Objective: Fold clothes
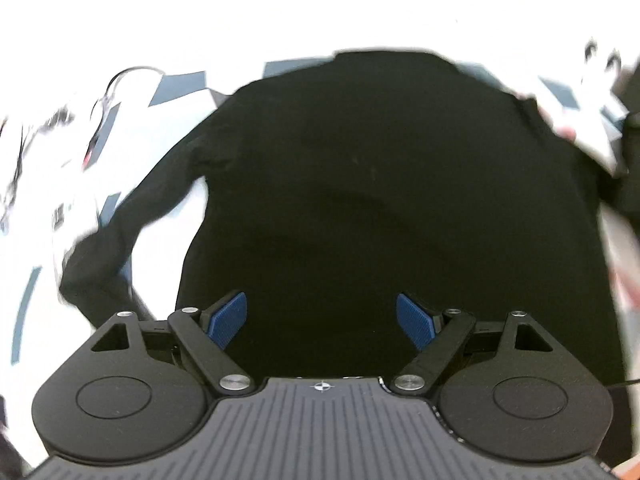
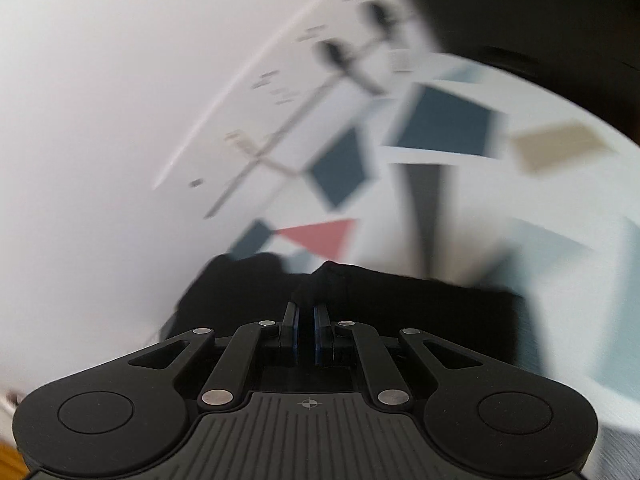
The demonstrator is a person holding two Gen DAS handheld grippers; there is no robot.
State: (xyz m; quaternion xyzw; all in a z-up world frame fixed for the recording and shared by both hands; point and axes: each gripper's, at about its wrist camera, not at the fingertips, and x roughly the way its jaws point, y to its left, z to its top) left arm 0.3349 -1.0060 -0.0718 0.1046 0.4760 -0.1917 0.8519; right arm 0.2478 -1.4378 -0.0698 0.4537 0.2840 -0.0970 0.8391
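Pinching black garment (image 2: 360,292) — right tongs (image 2: 306,312).

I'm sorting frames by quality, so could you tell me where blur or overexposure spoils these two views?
Left wrist view: top blown out white, edges smeared, black garment without visible detail. Right wrist view: patterned surface streaked with motion blur; right gripper sharp, pinching black cloth.
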